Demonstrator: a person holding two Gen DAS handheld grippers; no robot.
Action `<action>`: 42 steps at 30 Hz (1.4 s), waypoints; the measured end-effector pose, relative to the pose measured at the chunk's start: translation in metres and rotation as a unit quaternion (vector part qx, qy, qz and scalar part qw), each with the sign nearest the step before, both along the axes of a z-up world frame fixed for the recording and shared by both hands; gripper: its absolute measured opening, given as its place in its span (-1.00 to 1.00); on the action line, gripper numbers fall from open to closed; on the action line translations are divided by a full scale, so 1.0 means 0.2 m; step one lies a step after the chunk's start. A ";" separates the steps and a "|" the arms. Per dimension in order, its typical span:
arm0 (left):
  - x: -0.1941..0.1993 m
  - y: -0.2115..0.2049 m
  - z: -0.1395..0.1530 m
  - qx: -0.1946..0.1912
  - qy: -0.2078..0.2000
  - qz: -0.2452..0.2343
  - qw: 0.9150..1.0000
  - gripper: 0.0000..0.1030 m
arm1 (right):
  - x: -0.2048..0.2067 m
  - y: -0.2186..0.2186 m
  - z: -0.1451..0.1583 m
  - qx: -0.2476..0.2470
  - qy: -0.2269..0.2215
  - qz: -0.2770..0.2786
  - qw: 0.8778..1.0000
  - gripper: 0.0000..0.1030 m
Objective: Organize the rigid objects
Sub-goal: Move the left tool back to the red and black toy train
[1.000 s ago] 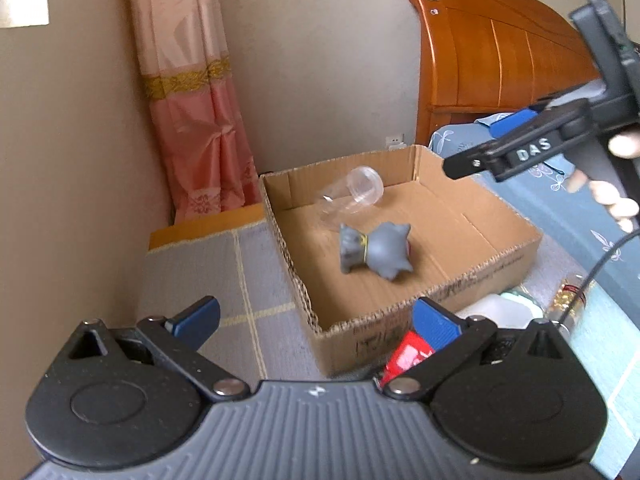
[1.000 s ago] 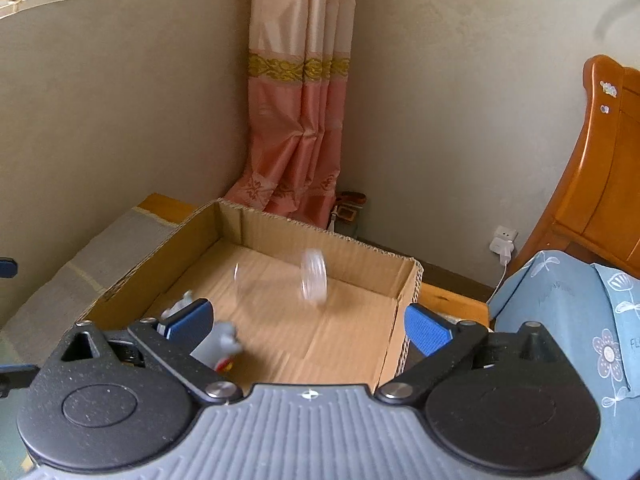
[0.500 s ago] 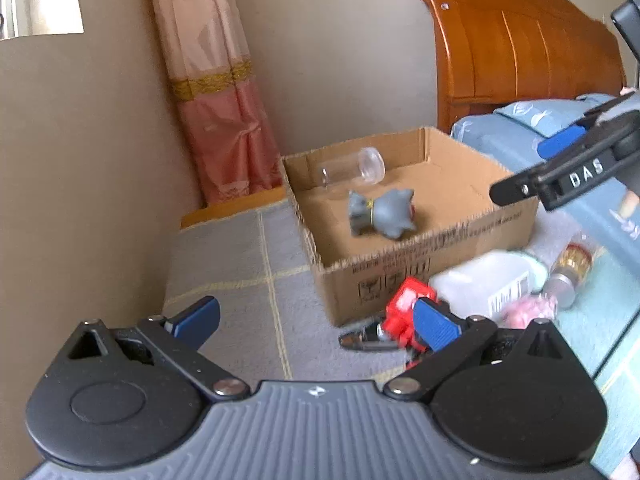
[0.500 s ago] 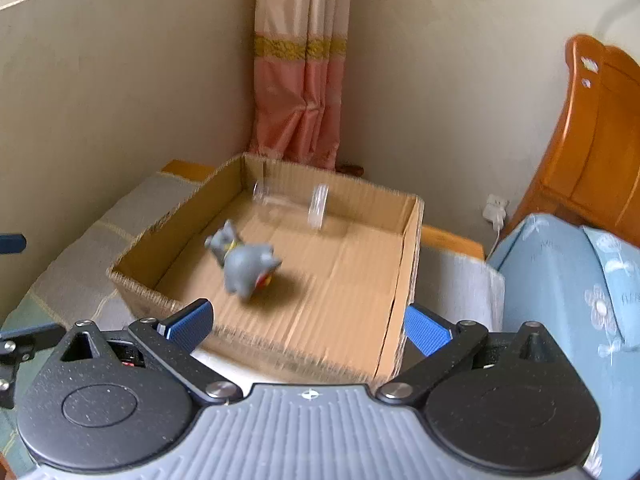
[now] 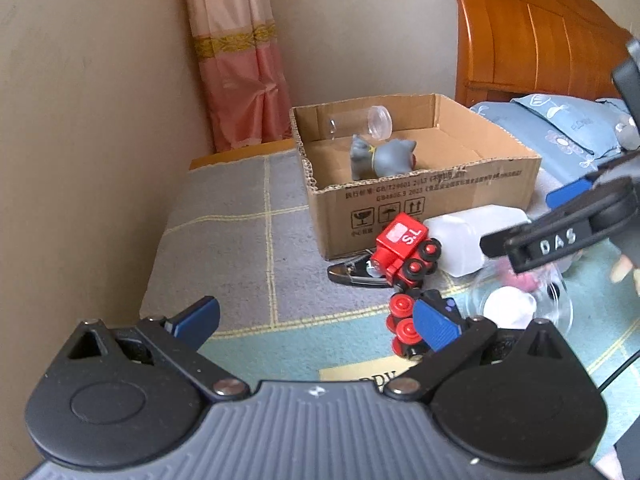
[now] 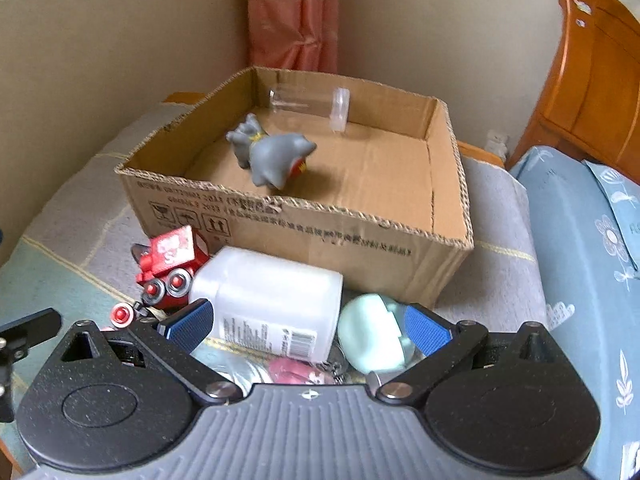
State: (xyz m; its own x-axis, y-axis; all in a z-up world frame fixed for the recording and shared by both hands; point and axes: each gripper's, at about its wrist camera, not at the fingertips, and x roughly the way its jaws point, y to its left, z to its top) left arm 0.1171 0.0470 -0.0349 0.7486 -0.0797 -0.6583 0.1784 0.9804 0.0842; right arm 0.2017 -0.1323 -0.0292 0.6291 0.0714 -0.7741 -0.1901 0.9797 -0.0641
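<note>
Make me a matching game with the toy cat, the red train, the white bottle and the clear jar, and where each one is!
Things:
1. toy cat
2. red train
3. white bottle
4. clear jar

Places:
A. lying on its side in front of the box, beside the mint-green case
B. lying by the back wall inside the box
C. in the middle part of the box floor
D. outside the box, near its front left corner

Pairs: 1-C, 2-D, 3-A, 4-B
</note>
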 end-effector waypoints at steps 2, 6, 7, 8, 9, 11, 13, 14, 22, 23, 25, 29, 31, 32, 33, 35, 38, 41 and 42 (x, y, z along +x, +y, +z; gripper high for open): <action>0.00 0.00 0.00 -0.003 -0.001 -0.002 1.000 0.98 | -0.02 0.00 -0.01 -0.003 0.003 -0.002 1.000 1.00; 0.00 -0.01 -0.01 -0.010 0.001 -0.008 1.000 0.99 | -0.09 0.02 -0.03 -0.035 0.002 0.012 0.999 1.00; 0.00 -0.01 -0.01 -0.012 0.002 -0.010 1.000 0.99 | -0.11 0.03 -0.04 -0.042 0.000 0.016 0.999 1.00; 0.00 -0.01 -0.02 -0.014 0.004 -0.011 1.000 0.99 | -0.13 0.03 -0.04 -0.047 -0.003 0.019 0.999 1.00; 0.01 -0.02 -0.02 -0.017 0.006 -0.012 1.000 0.99 | -0.15 0.04 -0.04 -0.050 -0.005 0.021 0.999 1.00; 0.01 -0.02 -0.04 -0.024 0.009 -0.014 1.000 0.99 | -0.18 0.03 -0.04 -0.046 -0.008 0.029 0.998 1.00; 0.01 -0.02 -0.05 -0.031 0.010 -0.019 0.999 0.99 | -0.22 0.03 -0.02 -0.038 -0.017 0.028 0.999 1.00; 0.01 -0.02 -0.05 -0.035 0.011 -0.022 0.999 0.99 | -0.24 0.02 0.00 -0.031 -0.023 0.029 0.999 1.00; 0.08 -0.10 -0.11 -0.043 0.023 -0.055 0.997 0.99 | -0.54 -0.01 -0.02 0.025 -0.044 0.120 0.991 1.00; 0.10 -0.11 -0.13 -0.045 0.026 -0.060 0.997 0.99 | -0.56 -0.01 -0.04 0.022 -0.042 0.127 0.991 1.00; 0.13 -0.14 -0.16 -0.047 0.031 -0.066 0.996 0.99 | -0.60 0.00 -0.08 0.015 -0.034 0.137 0.990 1.00; 0.18 -0.17 -0.24 -0.042 0.047 -0.066 0.996 0.99 | -0.60 0.02 -0.17 0.014 -0.016 0.137 0.990 1.00; 0.19 -0.17 -0.26 -0.042 0.053 -0.062 0.996 0.99 | -0.60 0.03 -0.20 0.016 -0.013 0.136 0.990 1.00; 0.18 -0.16 -0.27 -0.041 0.055 -0.061 0.996 0.99 | -0.60 0.05 -0.22 0.013 -0.014 0.136 0.991 1.00; 0.17 -0.15 -0.28 -0.037 0.056 -0.060 0.996 0.99 | -0.59 0.06 -0.23 0.008 -0.015 0.136 0.991 1.00; 0.16 -0.13 -0.30 -0.025 0.057 -0.060 0.996 0.99 | -0.60 0.07 -0.25 0.002 -0.018 0.138 0.990 1.00; 0.13 -0.10 -0.32 -0.024 0.052 -0.061 0.996 0.95 | -0.60 0.05 -0.25 0.019 -0.018 0.136 0.990 1.00; 0.12 -0.12 -0.32 -0.029 0.050 -0.076 0.995 0.91 | -0.60 0.03 -0.26 0.030 -0.026 0.133 0.990 1.00; 0.12 -0.13 -0.31 -0.029 0.049 -0.080 0.995 0.91 | -0.61 0.03 -0.27 0.032 -0.030 0.133 0.990 1.00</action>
State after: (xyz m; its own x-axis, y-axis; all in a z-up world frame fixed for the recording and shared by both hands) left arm 0.1411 0.0216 -0.0979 0.6558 -0.2325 -0.7183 0.3371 0.9415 0.0029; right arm 0.0792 -0.1261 -0.0823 0.6261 0.2878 -0.7247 -0.4393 0.8980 -0.0229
